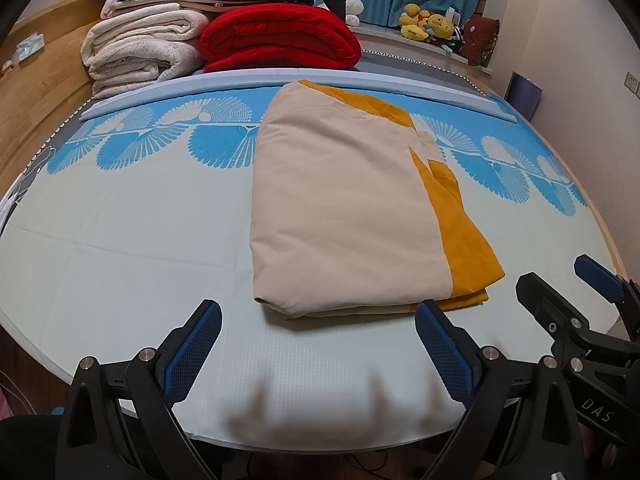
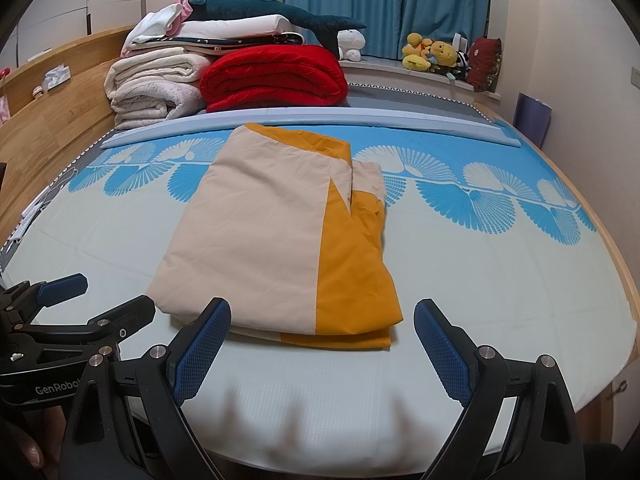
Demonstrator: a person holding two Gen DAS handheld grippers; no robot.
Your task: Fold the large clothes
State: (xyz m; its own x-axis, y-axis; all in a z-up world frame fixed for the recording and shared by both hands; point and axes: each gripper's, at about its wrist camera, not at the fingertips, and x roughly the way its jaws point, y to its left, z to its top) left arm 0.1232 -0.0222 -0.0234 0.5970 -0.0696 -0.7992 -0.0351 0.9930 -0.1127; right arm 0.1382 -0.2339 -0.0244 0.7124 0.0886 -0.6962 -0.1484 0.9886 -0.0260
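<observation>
The folded cream-and-orange garment lay flat on the bed. Both the left tongs and right tongs were spread apart, holding nothing, just short of its near edge.

A: Which colours has the folded quilt in the middle of the frame?
B: Cream, with a mustard-yellow band on its right side.
A: And the sheet under it?
B: Pale mint, with blue fan patterns across the top. At upper left lies a red blanket.

Folded cloth on bed, blanket stack behind.
</observation>
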